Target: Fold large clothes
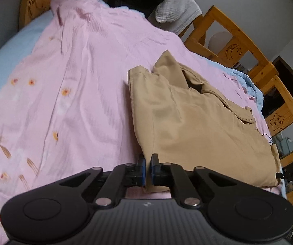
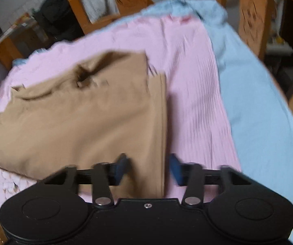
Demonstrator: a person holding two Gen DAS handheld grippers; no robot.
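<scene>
A tan garment (image 1: 191, 126) lies folded into a rough rectangle on a pink sheet (image 1: 75, 85), collar end away from me. My left gripper (image 1: 148, 168) is shut on the garment's near left corner, fabric pinched between its blue pads. In the right wrist view the tan garment (image 2: 81, 122) is blurred, and my right gripper (image 2: 147, 168) is open, its fingers either side of the garment's near right edge. Whether the pads touch the cloth I cannot tell.
The pink sheet (image 2: 195, 94) lies over a light blue one (image 2: 258, 112) on a bed with wooden rails (image 1: 246, 47). A grey-white cloth (image 1: 175, 10) and dark items lie at the far end.
</scene>
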